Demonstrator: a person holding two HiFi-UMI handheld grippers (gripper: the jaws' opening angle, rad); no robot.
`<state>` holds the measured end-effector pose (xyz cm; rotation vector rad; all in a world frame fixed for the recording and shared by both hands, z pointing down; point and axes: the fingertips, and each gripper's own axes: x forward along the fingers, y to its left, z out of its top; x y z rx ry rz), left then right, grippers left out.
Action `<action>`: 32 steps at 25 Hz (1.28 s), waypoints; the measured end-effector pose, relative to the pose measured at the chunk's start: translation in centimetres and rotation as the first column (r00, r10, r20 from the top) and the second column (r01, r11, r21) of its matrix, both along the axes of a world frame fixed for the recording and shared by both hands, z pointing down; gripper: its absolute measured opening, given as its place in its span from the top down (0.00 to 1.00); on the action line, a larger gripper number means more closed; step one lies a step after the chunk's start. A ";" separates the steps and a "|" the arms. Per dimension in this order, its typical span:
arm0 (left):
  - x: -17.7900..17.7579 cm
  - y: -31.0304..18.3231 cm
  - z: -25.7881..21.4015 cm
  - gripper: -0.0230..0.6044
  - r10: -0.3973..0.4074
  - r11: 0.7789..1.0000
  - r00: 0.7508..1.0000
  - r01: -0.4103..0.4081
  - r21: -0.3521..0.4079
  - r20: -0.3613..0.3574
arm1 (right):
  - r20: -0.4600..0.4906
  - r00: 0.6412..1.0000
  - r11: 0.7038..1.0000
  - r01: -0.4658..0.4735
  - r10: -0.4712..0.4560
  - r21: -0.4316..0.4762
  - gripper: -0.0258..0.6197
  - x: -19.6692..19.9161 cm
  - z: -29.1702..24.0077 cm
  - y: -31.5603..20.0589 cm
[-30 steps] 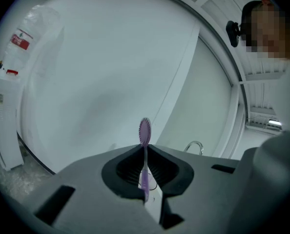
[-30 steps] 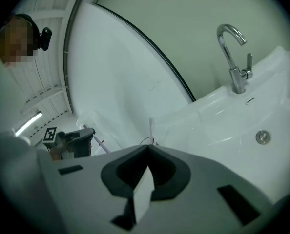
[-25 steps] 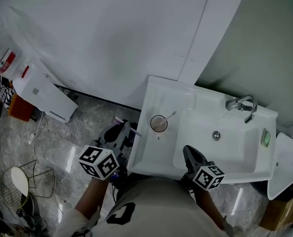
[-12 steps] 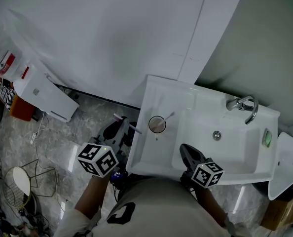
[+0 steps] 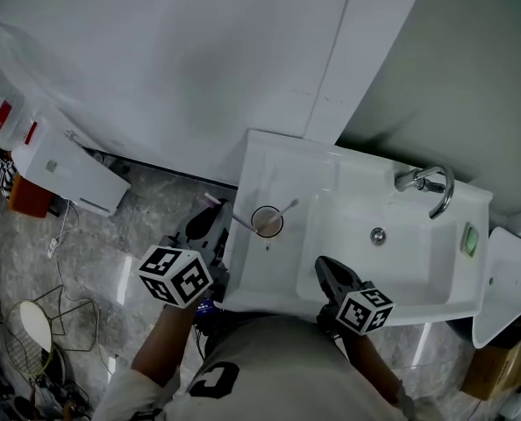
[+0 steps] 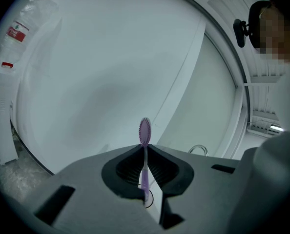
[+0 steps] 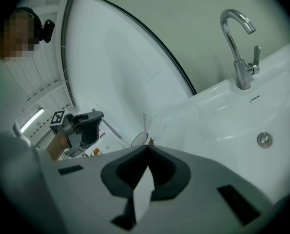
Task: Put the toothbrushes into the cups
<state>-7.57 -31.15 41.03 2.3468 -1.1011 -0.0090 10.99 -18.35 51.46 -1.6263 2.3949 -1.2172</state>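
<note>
Purple toothbrush [image 6: 145, 162]: clamped between the nearly closed jaws of my left tongs [image 5: 213, 224], its head at 12 o'clock in the left gripper view. Cup [image 5: 267, 221]: on the sink [image 5: 418, 270] ledge, near those tongs at 3 o'clock, holding a white toothbrush [image 5: 289, 206] that leans toward 2 o'clock. My right tongs [image 7: 147, 149]: closed tight, empty, at 5 o'clock of the cup.

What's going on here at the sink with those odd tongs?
A person works a gripper in each hand at a white sink. The left gripper clamps a purple toothbrush close by the cup on the ledge, not yet in it. A white toothbrush already stands in that cup. The right gripper is shut and empty.
</note>
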 end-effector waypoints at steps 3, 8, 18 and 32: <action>0.8 -0.5 0.7 0.91 0.007 1.000 1.000 -0.007 -0.010 0.000 | -0.005 1.000 1.000 0.000 0.000 -0.008 0.94 0.2 0.2 0.0; 2.3 -1.0 2.0 0.91 0.028 0.999 0.999 -0.028 -0.037 0.014 | -0.005 1.000 1.000 -0.004 0.004 -0.022 0.94 0.7 0.6 -0.1; 4.2 -1.8 5.3 0.91 0.052 0.995 0.996 -0.046 -0.086 0.069 | -0.002 1.000 0.999 0.008 -0.008 -0.037 0.94 0.9 1.1 -0.7; 5.6 -2.0 9.3 0.91 0.053 0.990 0.994 -0.040 -0.134 0.098 | 0.002 0.999 0.998 0.039 -0.039 -0.053 0.94 0.5 1.6 -1.1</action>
